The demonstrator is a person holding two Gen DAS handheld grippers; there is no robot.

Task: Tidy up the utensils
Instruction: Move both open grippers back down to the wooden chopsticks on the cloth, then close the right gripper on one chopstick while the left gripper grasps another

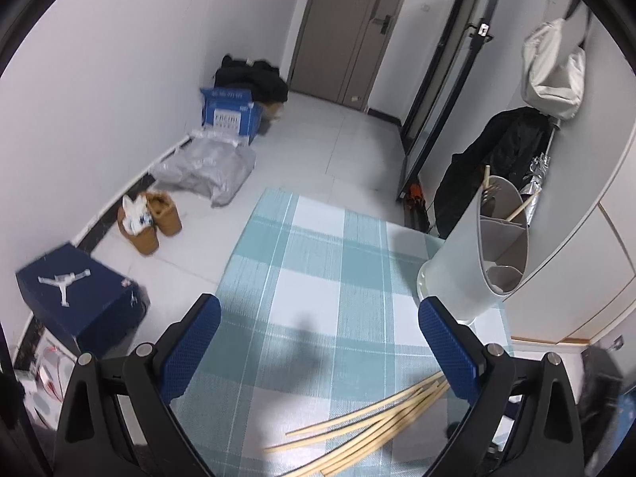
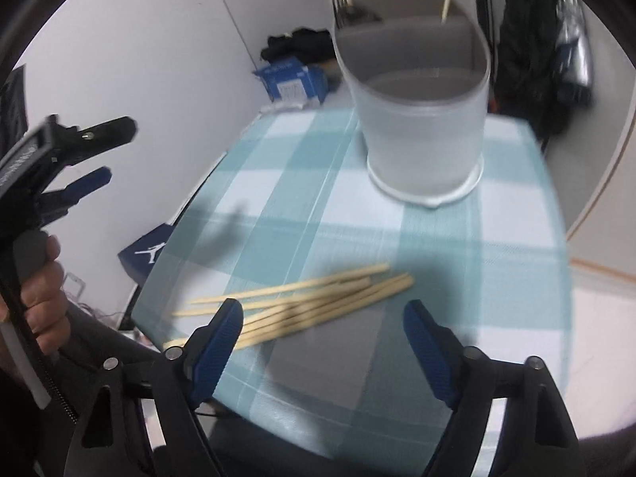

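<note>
Right wrist view: it alone shows the whole bundle of chopsticks [image 2: 302, 302] lying flat on the desk [image 2: 497, 246], and the person's left hand [image 2: 41, 298] on the other tool's handle at 9 o'clock.
Left wrist view: it alone looks down into the utensil holder [image 1: 469, 254] and shows the inner partitions, with a wooden handle or two standing in the far compartment at 1 o'clock; the floor clutter also shows only here.
Desk: covered with a teal and white checked cloth, which probably gives some grip under thin sticks.
Utensil holder: a frosted, tall, round cup on a white base, upright at 12 o'clock in the right wrist view, well apart from the chopsticks. It looks like light plastic, so I judge a knock near the rim could tip it.
Chopsticks: pale wood, loosely fanned, most of them touching. They should be light, stiff and inclined to roll or scissor. Taking hold across the middle of the bundle, where the sticks lie closest, looks safest; an end grip would probably let them splay.
Right gripper [image 2: 324, 316]: released and empty, its blue pads wide apart; the left pad overlaps the near ends of the sticks in the picture, though contact cannot be told.
Left gripper [image 1: 318, 318]: released too, holding nothing, with the chopsticks at 5 o'clock by its right finger.
</note>
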